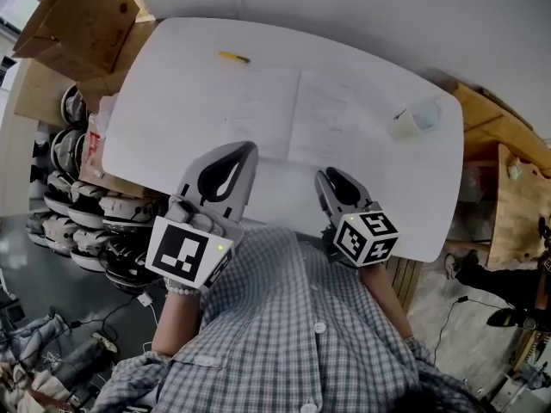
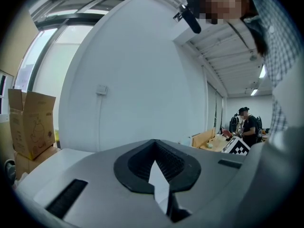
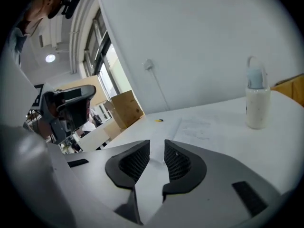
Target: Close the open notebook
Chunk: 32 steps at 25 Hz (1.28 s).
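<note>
- White table fills most of the head view, and a bare white wall stands behind it in both gripper views.
- Left gripper has its jaws drawn together at the tips with nothing between them. It points at the near edge of the left-hand page.
- Right gripper has its jaws a narrow slit apart and empty. Only tabletop shows through the gap.
- Just beyond both tips the notebook lies open and flat in the middle of the table, its spine running away from the person.
- It looks light and thin, with limp pages likely to slide on the smooth top. Take the outer edge of one half, cover included, while the other gripper steadies the opposite page.
- Farther out are a yellow pen, a pale bottle and a cardboard box.
</note>
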{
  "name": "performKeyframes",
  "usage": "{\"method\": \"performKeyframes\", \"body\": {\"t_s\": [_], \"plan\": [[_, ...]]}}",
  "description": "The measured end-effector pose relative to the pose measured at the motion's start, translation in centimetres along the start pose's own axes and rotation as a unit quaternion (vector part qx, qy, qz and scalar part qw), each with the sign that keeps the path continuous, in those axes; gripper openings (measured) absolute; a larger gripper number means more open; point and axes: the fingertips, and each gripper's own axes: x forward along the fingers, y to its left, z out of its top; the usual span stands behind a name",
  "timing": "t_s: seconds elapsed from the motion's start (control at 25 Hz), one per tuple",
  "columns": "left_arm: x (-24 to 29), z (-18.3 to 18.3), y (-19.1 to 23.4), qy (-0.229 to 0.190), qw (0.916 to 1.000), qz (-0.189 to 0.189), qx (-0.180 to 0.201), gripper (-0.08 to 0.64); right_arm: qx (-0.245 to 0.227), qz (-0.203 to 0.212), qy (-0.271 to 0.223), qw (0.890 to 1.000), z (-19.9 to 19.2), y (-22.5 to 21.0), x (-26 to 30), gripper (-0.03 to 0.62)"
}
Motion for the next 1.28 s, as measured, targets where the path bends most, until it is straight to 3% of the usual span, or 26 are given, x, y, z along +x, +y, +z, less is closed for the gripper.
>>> {"method": "performKeyframes", "body": {"t_s": [0.2, 0.36, 0.56, 0.84, 0.96, 1.28], "plan": [[0.7, -0.4, 1.5, 0.010, 0.9999, -0.009, 0.000, -0.002, 0.049, 0.001, 0.042, 0.998, -3.0, -0.5, 2.2, 0.108], [1.1, -0.4, 2.6, 0.013, 0.9998, -0.012, -0.002, -0.002, 0.117, 0.010, 0.081, 0.990, -5.3, -0.6, 3.9, 0.115], [1.4, -0.4, 3.7, 0.013, 0.9998, -0.013, -0.003, -0.002, 0.243, 0.014, 0.078, 0.967, -7.0, -1.6, 5.5, 0.118], [1.0, -0.7, 5.2, 0.017, 0.9998, 0.000, -0.006, -0.002, 0.362, -0.008, 0.055, 0.931, -8.7, -3.8, 6.7, 0.120], [0.8, -0.7, 5.5, 0.015, 0.9998, -0.006, -0.016, -0.002, 0.385, -0.014, 0.046, 0.921, -8.9, -4.6, 7.3, 0.120], [0.2, -0.5, 6.4, 0.008, 0.9997, -0.012, -0.022, -0.002, 0.393, -0.035, 0.036, 0.918, -8.8, -5.6, 8.2, 0.120]]}}
